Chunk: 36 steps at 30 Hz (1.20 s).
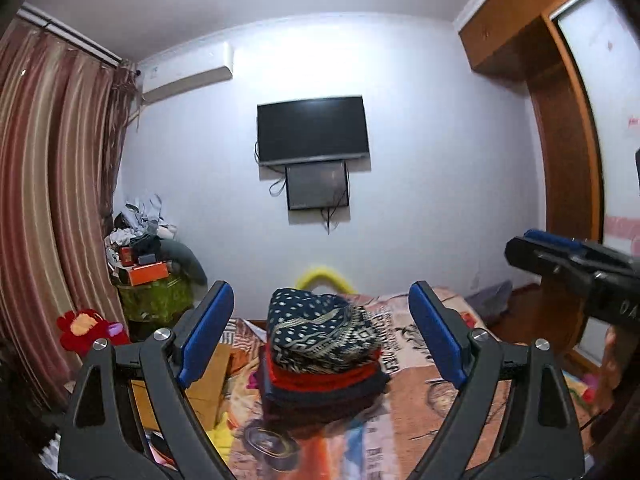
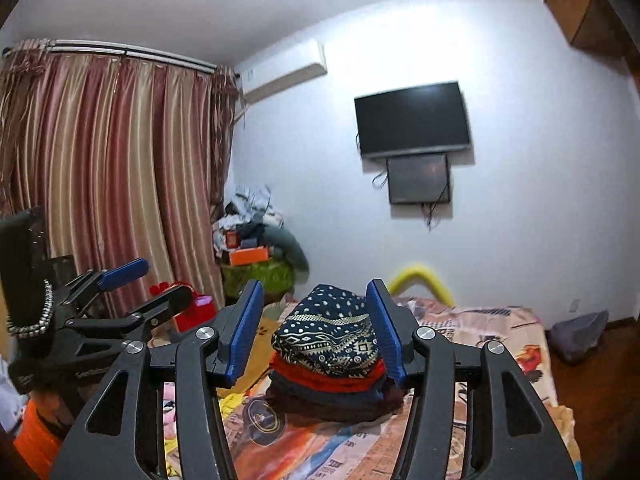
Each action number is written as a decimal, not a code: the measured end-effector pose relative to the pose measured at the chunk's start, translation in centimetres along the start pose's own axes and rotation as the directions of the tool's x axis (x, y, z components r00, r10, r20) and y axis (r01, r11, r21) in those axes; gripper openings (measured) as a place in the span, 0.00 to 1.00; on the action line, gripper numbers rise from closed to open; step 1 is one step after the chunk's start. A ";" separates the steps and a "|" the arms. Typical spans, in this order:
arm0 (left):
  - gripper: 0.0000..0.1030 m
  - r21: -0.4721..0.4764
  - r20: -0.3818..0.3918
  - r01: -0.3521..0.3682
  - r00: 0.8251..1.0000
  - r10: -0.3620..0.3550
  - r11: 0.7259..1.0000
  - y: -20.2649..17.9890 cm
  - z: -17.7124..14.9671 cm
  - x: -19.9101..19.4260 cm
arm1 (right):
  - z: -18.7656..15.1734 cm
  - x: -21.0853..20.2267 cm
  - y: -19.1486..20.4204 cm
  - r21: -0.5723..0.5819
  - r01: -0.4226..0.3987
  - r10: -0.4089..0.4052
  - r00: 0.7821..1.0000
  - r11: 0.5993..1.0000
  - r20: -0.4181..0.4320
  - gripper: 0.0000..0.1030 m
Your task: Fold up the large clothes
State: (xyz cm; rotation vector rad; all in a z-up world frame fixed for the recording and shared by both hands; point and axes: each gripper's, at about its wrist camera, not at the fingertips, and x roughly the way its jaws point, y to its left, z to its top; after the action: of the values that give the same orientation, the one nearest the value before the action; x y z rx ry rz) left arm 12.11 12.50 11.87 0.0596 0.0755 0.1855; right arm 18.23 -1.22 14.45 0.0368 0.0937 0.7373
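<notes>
Both grippers, left (image 1: 322,330) and right (image 2: 316,328), fingers spread wide, empty, above folded clothes stack (image 1: 324,354).

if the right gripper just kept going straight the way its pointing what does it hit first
Most likely the patterned navy garment topping the stack of folded clothes on the bed. The open right gripper frames it between its fingers, though depth is unclear.

I see bare bedspread (image 2: 480,332) right of the folded stack (image 2: 328,344), room to pass there. Left side tight: cardboard (image 1: 204,376) & my left gripper (image 2: 156,292) nearby.
</notes>
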 end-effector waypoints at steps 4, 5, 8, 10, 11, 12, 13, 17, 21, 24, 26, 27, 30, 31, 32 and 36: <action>0.98 -0.018 0.042 -0.037 0.998 0.038 0.999 -0.5 -1.3 -2.6 | -0.9 -1.4 1.0 -0.018 0.052 -0.051 0.998 0.998 0.032 0.70; 1.00 -0.025 0.043 -0.038 0.998 0.039 0.999 -0.7 -1.4 -2.8 | -0.9 -1.1 0.9 -0.019 0.060 -0.059 0.998 0.998 0.036 0.74; 0.99 -0.032 0.033 -0.045 0.998 0.046 0.998 -0.7 -2.0 -3.3 | -1.0 -1.1 1.2 -0.026 0.100 -0.098 0.994 0.995 0.050 0.84; 1.00 -0.029 0.027 -0.060 0.998 0.061 0.998 -0.7 -2.4 -3.3 | -0.9 -0.7 1.4 -0.028 0.114 -0.112 0.993 0.993 0.044 0.91; 1.00 -0.032 0.023 -0.063 0.998 0.063 0.998 -0.7 -2.5 -3.2 | -1.0 -0.7 1.3 -0.026 0.114 -0.113 0.993 0.993 0.041 0.93; 0.99 -0.036 0.018 -0.059 0.998 0.060 0.998 -0.7 -2.6 -3.2 | -0.9 -0.5 1.3 -0.025 0.114 -0.113 0.993 0.993 0.040 0.95; 0.99 -0.042 0.013 -0.054 0.998 0.055 0.998 -0.7 -2.7 -3.3 | -0.8 -0.3 1.4 -0.024 0.114 -0.113 0.993 0.993 0.040 0.95; 0.99 -0.058 0.001 -0.051 0.999 0.051 0.997 -0.5 -3.1 -3.1 | -1.3 -0.5 1.6 -0.027 0.117 -0.116 0.993 0.993 0.032 0.95; 1.00 -0.063 -0.002 -0.052 0.999 0.052 0.997 -0.6 -3.4 -3.2 | -1.7 -0.5 1.4 -0.029 0.117 -0.116 0.993 0.993 0.021 0.95; 0.99 -0.061 -0.005 -0.055 0.998 0.055 0.997 -0.7 -3.6 -3.2 | -2.1 -0.9 1.4 -0.034 0.121 -0.120 0.993 0.992 0.018 0.95; 0.99 -0.058 -0.005 -0.059 0.998 0.059 0.997 -0.8 -3.7 -3.2 | -2.5 -1.1 1.4 -0.035 0.122 -0.122 0.992 0.992 0.012 0.96; 1.00 -0.056 -0.006 -0.060 0.998 0.060 0.997 -0.8 -3.8 -3.1 | -2.5 -1.1 1.5 -0.035 0.122 -0.121 0.993 0.992 0.008 0.96; 1.00 -0.058 -0.012 -0.056 0.998 0.056 0.997 -0.9 -4.1 -3.0 | -3.2 -1.4 1.5 -0.034 0.125 -0.125 0.992 0.992 -0.001 0.96; 1.00 -0.059 -0.016 -0.051 0.999 0.051 0.997 -0.8 -4.2 -2.9 | -3.3 -1.4 1.5 -0.034 0.126 -0.126 0.992 0.991 -0.003 0.96; 1.00 -0.061 -0.019 -0.049 0.999 0.048 0.997 -0.8 -4.3 -2.8 | -3.3 -1.5 1.5 -0.033 0.128 -0.128 0.992 0.991 -0.005 0.95; 1.00 -0.066 -0.033 -0.049 0.998 0.047 0.997 -0.7 -4.6 -2.6 | -3.3 -1.6 1.4 -0.029 0.130 -0.130 0.991 0.991 -0.012 0.96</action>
State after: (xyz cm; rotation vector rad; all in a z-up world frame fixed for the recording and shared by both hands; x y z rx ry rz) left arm 9.33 11.59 7.45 -0.0079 0.0991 0.2365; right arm 15.82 -1.28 11.33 -0.0012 0.0984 0.6084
